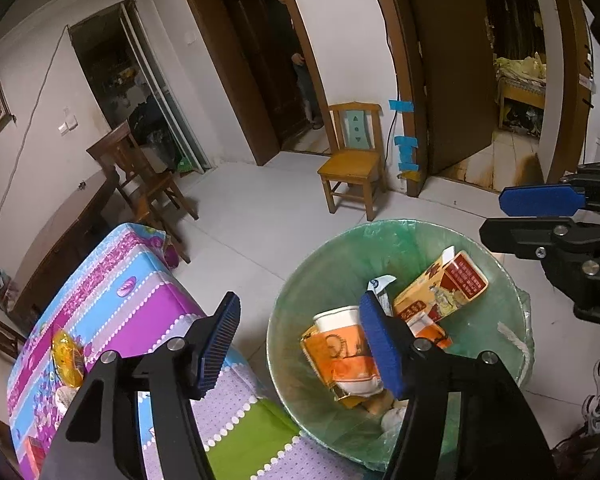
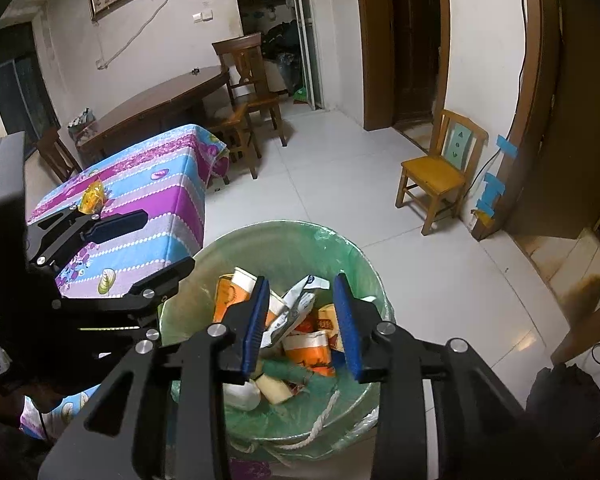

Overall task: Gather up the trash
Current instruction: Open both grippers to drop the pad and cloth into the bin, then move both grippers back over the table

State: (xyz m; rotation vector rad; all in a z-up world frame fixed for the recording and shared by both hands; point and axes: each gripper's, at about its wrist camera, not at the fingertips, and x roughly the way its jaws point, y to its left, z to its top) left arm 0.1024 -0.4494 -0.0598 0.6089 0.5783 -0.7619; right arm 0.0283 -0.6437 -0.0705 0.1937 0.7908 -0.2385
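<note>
Left wrist view: left gripper (image 1: 300, 338) released, jaws apart, nothing between the pads. It hangs over the near rim of the bin (image 1: 284, 312), one finger above the tablecloth (image 1: 148, 280), the other above the bin's contents. Right gripper (image 2: 302, 324) also released, narrower gap, empty, directly above the bin.

Inside the bin: paper cup (image 1: 340, 344), yellow-red carton (image 1: 440, 288), white wrapper (image 2: 296, 308), loose on the green liner (image 2: 340, 248).

Outside the bin, on the tablecloth beside it: orange wrapper (image 1: 68, 356), not yet collected. Other small bits near it, too blurred to name.

Risks, as judged:
- Both grippers crowd the bin mouth; a swing of the left one toward the wrapper could clip the right one or the rim.
- Liner sits loosely on the rim; a snagged finger could drag it inward.
- Orange wrapper looks thin and slick; a shallow pinch may slip or catch the cloth with it.
</note>
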